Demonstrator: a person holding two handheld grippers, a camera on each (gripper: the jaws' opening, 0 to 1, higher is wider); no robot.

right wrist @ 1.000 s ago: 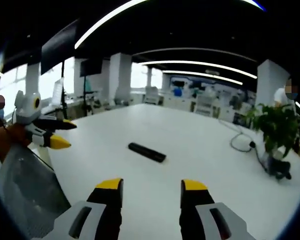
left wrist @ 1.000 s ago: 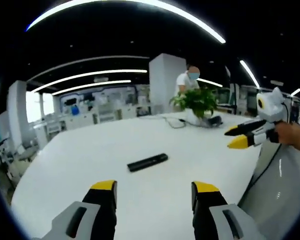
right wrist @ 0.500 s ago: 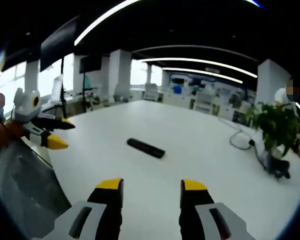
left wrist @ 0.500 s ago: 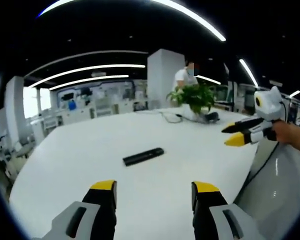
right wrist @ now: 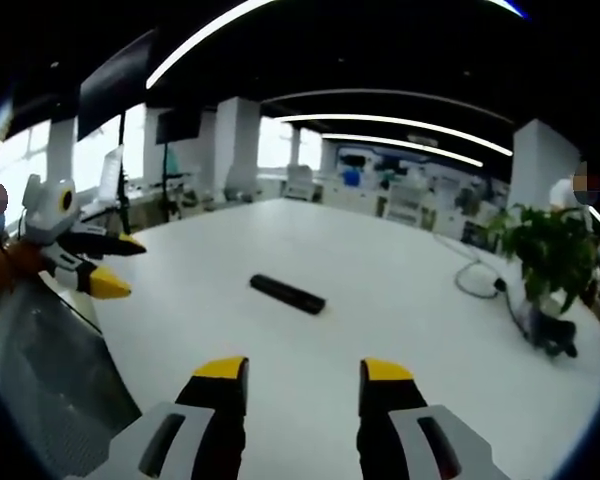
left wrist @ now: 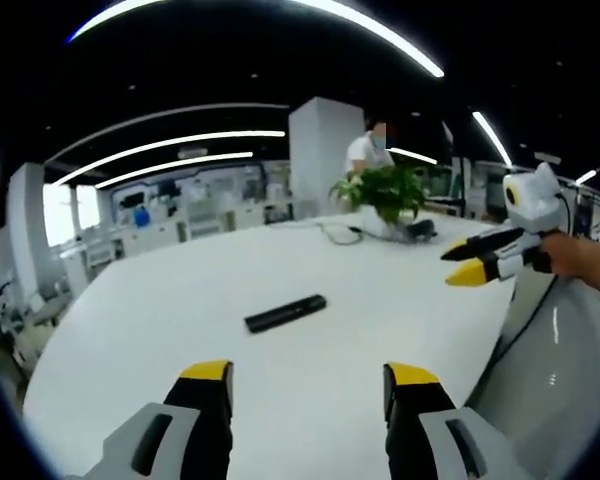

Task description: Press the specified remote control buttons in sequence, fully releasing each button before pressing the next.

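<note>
Nearest in the left gripper view, the left gripper (left wrist: 308, 385) rises from 6 o'clock with its yellow-tipped jaws spread and nothing between them. The right gripper (right wrist: 292, 380) does the same in the right gripper view, jaws spread and empty. Both hang above the white table (left wrist: 160, 330), neither touching it.

Beyond the jaws, toward 12 o'clock and well apart from both, the black remote control (left wrist: 285, 313) lies flat on the bare table, seen again in the right gripper view (right wrist: 288, 294). Its buttons are too small to make out.

Judging by this, no press is under way; the whole button sequence appears to lie ahead, starting with an approach to the remote.

Farther off at 1 o'clock stands a potted plant (left wrist: 380, 192) beside a cable (left wrist: 335, 232), with a person (left wrist: 365, 152) behind it.
</note>
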